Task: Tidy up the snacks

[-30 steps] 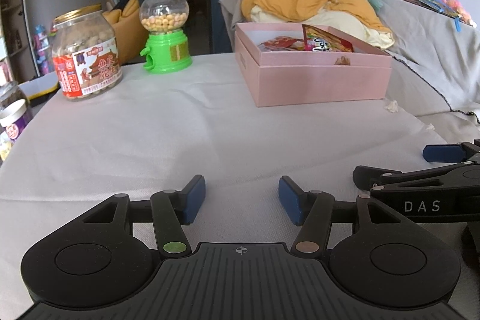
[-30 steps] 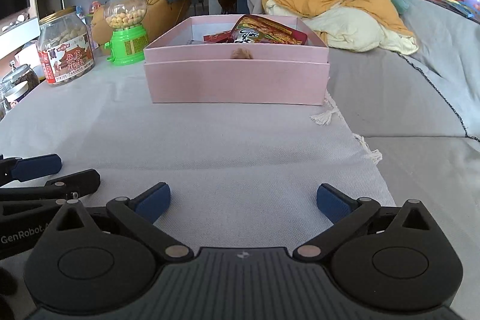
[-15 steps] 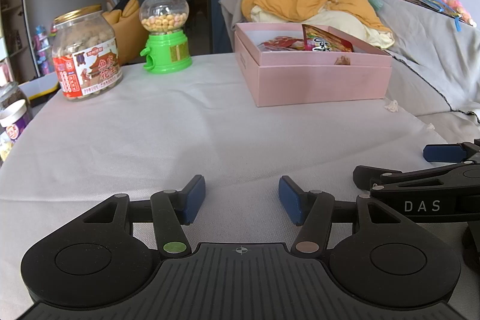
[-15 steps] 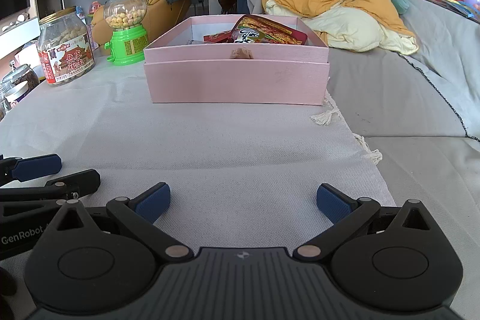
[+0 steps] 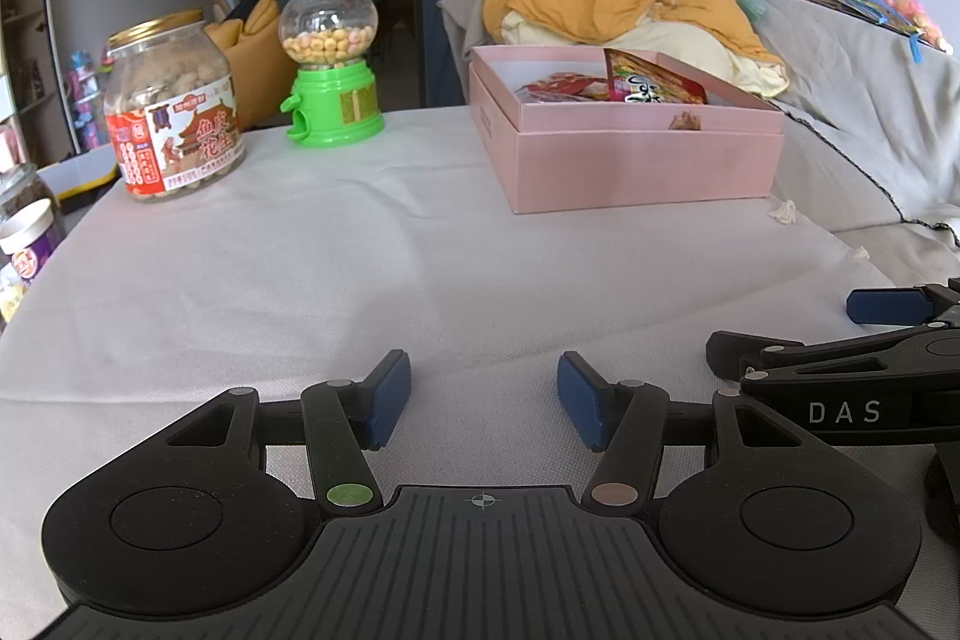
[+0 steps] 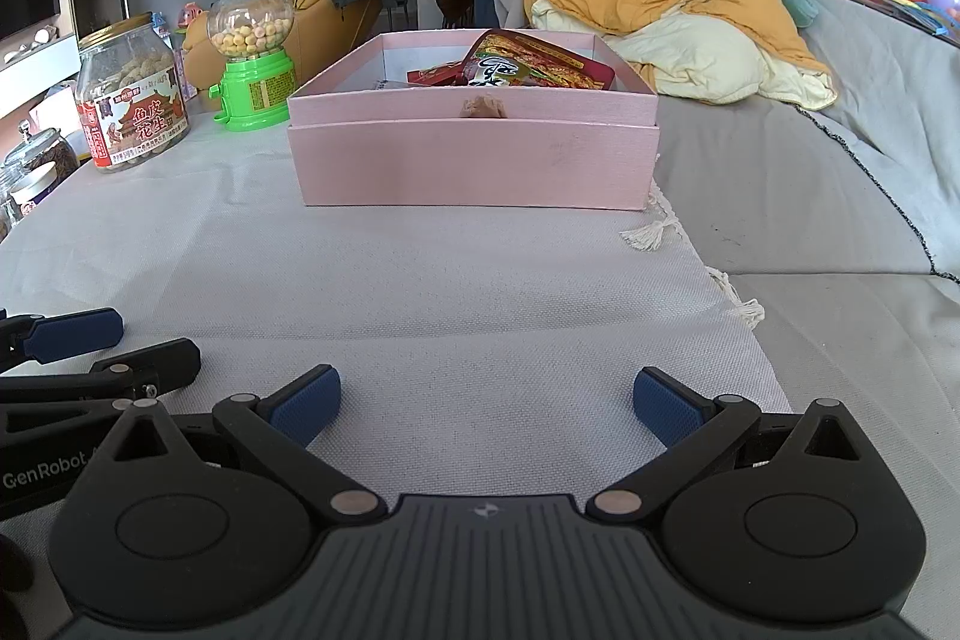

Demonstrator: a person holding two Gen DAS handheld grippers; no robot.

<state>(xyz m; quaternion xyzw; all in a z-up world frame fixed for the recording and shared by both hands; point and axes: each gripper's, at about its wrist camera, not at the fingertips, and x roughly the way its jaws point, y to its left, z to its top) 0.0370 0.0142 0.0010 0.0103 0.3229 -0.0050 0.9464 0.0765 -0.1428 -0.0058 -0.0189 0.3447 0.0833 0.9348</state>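
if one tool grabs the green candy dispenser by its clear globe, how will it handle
The green candy dispenser is probably top-heavy: candies fill the lower part of the globe above a small base, so a push up high may tip it. The smooth round globe likely slips between flat pads. It looks like light plastic, so lifting should be easy.

— What does the surface under my left gripper [image 5: 483, 403] look like from your side?

— I see a pale grey woven tablecloth [image 5: 372, 274], matt and coarse-grained, with cotton tassels at its edge. The gripper's frame looks like matt black plastic, its blue finger pads [image 5: 391, 398] finely textured.

— And the box?

— I read the pink rectangular cardboard box [image 6: 474, 160] as smooth matt paper. The red snack packet [image 6: 537, 67] inside is glossy foil. The clear jar with a gold lid [image 5: 171, 106] shines like plastic, as does the glossy green candy dispenser [image 5: 330, 64].
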